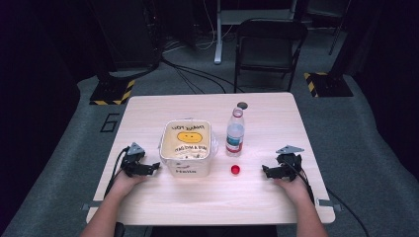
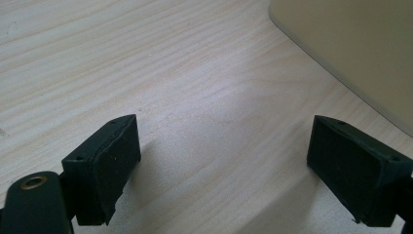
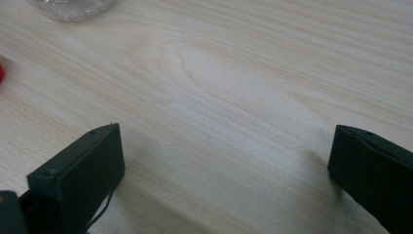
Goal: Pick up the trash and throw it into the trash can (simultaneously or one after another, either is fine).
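Dark floor, cables and a folding chair [image 1: 269, 47] lie beyond a pale wooden table [image 1: 148, 106], and everything in play sits toward the table's near half. A cream box [image 1: 188, 148] printed with a smiley stands at the middle. Just right of it a clear bottle [image 1: 235, 132] stands upright, its neck open. Its red cap [image 1: 235, 170] lies on the wood near the bottle's foot, on the near side and apart from it.

Both hands rest low on the table. The left gripper [image 1: 152, 168] sits just left of the box, its jaws spread wide with bare wood between them; in the left gripper view the box wall [image 2: 350, 48] rises at the far right. The right gripper [image 1: 267, 171] lies right of the cap, jaws equally spread and holding nothing. In the right gripper view the bottle base [image 3: 73, 7] shows at the far left and the cap's edge [image 3: 2, 73] peeks in at the left border.

What matters for the next move is that the cap lies to the left of the right gripper, roughly level with it in depth, with clear wood between. The right hand is plainly the nearer one; the box blocks the left hand's straight path. The bottle's long axis is vertical, so a capping move would likely come from above.
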`<action>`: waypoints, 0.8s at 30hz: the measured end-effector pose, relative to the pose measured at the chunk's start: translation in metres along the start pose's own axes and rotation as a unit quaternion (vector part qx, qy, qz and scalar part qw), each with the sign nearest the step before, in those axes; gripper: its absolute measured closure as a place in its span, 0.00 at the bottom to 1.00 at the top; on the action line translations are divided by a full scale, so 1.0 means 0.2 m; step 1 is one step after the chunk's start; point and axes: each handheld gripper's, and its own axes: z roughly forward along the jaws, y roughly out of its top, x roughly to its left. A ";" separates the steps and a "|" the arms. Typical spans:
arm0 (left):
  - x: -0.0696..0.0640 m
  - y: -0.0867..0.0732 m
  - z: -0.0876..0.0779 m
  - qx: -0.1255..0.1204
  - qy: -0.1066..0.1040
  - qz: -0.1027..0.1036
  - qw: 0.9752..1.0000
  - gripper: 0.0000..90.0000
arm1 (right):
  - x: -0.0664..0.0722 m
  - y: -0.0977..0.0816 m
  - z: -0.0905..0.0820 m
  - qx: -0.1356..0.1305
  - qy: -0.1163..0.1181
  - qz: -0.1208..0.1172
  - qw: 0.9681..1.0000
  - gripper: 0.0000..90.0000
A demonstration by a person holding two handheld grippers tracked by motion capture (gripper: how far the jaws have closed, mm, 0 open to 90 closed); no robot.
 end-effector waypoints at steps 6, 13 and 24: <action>0.00 0.00 0.00 0.002 -0.001 -0.002 1.000 0.13 | 0.00 0.01 0.00 0.005 0.000 0.007 1.000 0.03; -0.01 -0.01 -0.01 0.003 0.000 0.005 1.000 0.13 | -0.01 0.05 -0.02 0.010 0.014 -0.012 1.000 0.30; -0.03 -0.02 -0.02 -0.001 -0.002 -0.001 1.000 0.14 | 0.01 0.05 -0.04 0.014 0.010 0.000 1.000 0.44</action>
